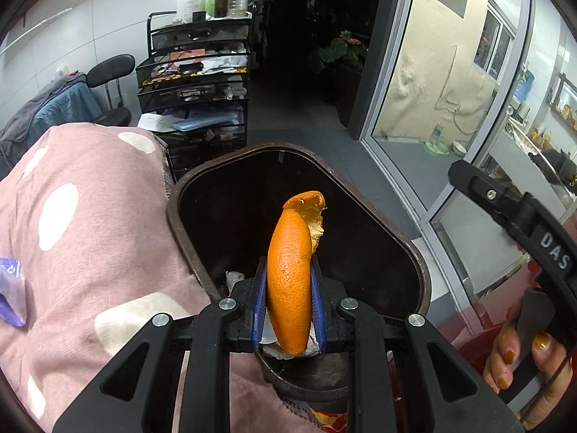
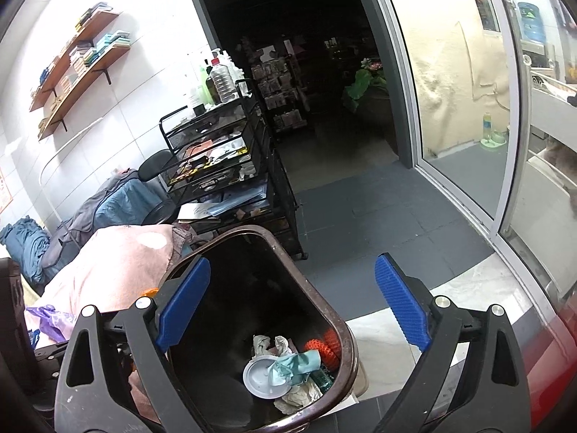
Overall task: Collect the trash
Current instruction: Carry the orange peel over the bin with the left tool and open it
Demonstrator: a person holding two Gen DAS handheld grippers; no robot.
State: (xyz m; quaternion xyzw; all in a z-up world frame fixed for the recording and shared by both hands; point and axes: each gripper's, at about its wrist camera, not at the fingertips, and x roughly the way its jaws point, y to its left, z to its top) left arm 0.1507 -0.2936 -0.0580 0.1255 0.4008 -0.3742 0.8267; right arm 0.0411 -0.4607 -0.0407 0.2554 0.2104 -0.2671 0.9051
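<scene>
While above bin: the left gripper pinches an orange peel over the brown trash bin.
Right gripper: fingers spread wide, nothing between.

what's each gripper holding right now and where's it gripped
Left gripper pinches the orange peel by its lower half. Right gripper stands open, holding nothing.
</scene>
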